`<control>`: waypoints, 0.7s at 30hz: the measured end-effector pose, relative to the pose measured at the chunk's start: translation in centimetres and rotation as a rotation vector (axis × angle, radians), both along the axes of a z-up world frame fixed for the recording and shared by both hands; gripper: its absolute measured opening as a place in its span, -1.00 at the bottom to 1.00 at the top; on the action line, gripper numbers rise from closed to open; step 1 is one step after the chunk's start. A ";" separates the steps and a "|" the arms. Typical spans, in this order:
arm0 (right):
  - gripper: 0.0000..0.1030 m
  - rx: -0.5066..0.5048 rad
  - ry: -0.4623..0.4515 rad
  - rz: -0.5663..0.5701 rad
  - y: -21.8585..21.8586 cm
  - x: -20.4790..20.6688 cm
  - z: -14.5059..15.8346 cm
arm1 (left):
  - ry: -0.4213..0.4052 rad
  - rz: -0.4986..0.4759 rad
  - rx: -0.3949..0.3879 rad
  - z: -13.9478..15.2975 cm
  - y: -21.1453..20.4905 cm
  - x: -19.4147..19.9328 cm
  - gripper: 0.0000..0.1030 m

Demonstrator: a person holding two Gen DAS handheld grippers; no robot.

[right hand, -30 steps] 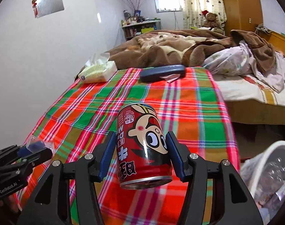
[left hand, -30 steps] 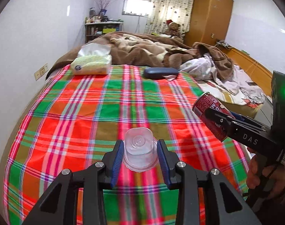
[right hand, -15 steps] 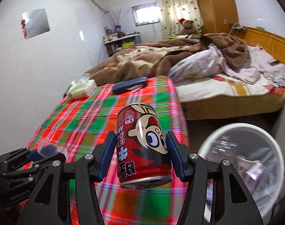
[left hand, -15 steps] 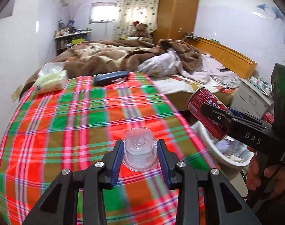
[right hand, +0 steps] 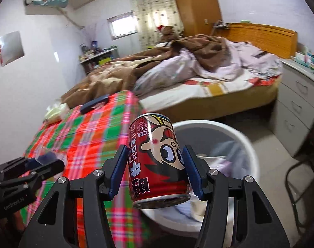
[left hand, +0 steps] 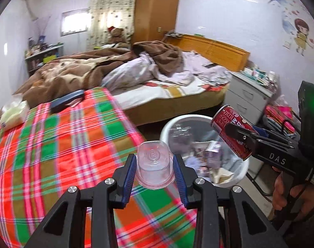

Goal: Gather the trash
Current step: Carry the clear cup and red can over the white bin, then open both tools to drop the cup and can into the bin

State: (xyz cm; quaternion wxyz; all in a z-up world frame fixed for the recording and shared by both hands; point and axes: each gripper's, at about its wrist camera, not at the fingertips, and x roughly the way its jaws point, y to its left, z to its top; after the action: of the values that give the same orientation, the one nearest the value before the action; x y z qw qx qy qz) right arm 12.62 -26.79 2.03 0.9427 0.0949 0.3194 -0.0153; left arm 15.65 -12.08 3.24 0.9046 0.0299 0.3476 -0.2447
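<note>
Trash is in both grippers and the step in hand is, by my reading, carrying it over the bin and letting go. The right gripper (right hand: 155,170) pinches a red drink can printed with a cartoon face (right hand: 157,161) between its blue pads, the can tilted with its open silver end toward the camera. In the left wrist view that same can (left hand: 232,131) hangs near the far rim of the round white plastic waste bin (left hand: 169,122), apparently above its opening, though depth is hard to judge through the fisheye. The left gripper (left hand: 154,170) is closed on a small clear plastic cup (left hand: 153,164), held bottom-outward, and it looks to sit over the edge of the table covered in a red, green and orange plaid cloth (left hand: 53,144), just beside the bin rather than over it.

To do this well, bring each piece squarely over the opening before spreading the fingers; the can seems ready first. Tipping it further mouth-down would help it slide off the pads cleanly. The cup is light and may cling to one pad or drift, so it likely needs a wider opening and a spot nearer the bin's centre. The bin already holds paper and wrappers piled fairly high, so something dropped close to the rim could bounce out onto the floor.
</note>
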 end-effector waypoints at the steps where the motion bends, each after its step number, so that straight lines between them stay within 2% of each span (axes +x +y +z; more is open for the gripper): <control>1: 0.09 -0.002 0.004 -0.018 -0.7 -0.2 -0.1 | 0.003 -0.018 0.000 0.0 -0.9 -0.1 -0.28; 10: 0.09 -0.002 0.067 -0.115 -4.8 -1.1 -1.7 | 0.074 -0.133 -0.001 -2.0 -7.2 0.6 -0.28; 21: 0.09 0.005 0.157 -0.103 -7.1 0.7 -4.7 | 0.097 -0.147 0.035 -3.9 -11.0 3.0 -0.27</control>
State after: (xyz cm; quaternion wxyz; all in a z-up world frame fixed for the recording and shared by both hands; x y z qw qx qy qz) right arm 13.32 -33.89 -2.70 0.9126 0.1119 0.3869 -0.0704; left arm 18.69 -23.08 -0.65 0.8655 0.0593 0.3924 -0.3056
